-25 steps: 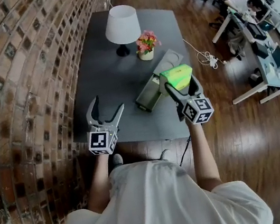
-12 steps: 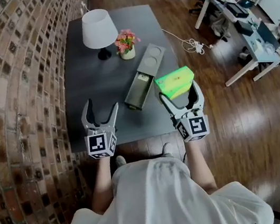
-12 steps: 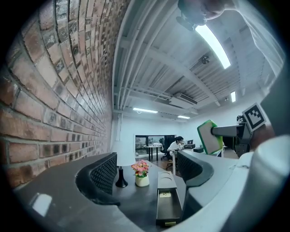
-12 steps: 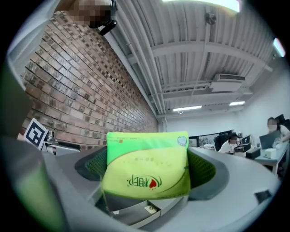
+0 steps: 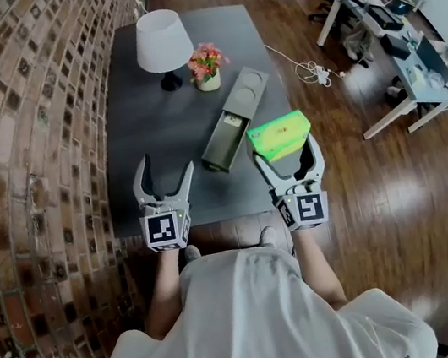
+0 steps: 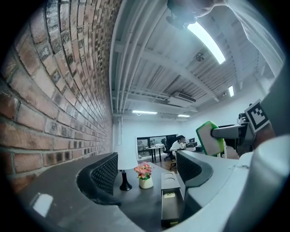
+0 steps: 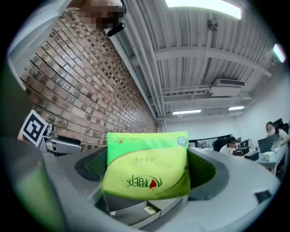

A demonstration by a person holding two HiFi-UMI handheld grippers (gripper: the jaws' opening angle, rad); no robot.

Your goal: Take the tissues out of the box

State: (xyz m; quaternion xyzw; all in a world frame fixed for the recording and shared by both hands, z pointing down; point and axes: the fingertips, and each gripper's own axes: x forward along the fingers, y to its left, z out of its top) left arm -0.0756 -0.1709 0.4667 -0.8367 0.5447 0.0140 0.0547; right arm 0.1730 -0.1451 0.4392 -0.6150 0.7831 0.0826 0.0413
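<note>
My right gripper (image 5: 287,159) is shut on a green pack of tissues (image 5: 280,136), held in the air over the table's near right corner; in the right gripper view the tissue pack (image 7: 146,166) fills the gap between both jaws. The long grey tissue box (image 5: 235,119) lies open on the dark table (image 5: 154,122), its drawer end toward me, also seen as the box (image 6: 171,199) in the left gripper view. My left gripper (image 5: 165,179) hovers near the table's front left, jaws closing slightly with nothing between them (image 6: 147,174).
A white lamp (image 5: 162,44) and a small pot of flowers (image 5: 205,64) stand at the table's far end. A brick wall (image 5: 17,124) runs along the left. Wooden floor, a cable (image 5: 306,72) and desks with seated people lie to the right.
Over the second the view shifted and both grippers drew back toward me; the right gripper carried the tissue pack away from the box. The left gripper barely moved in the last half second.
</note>
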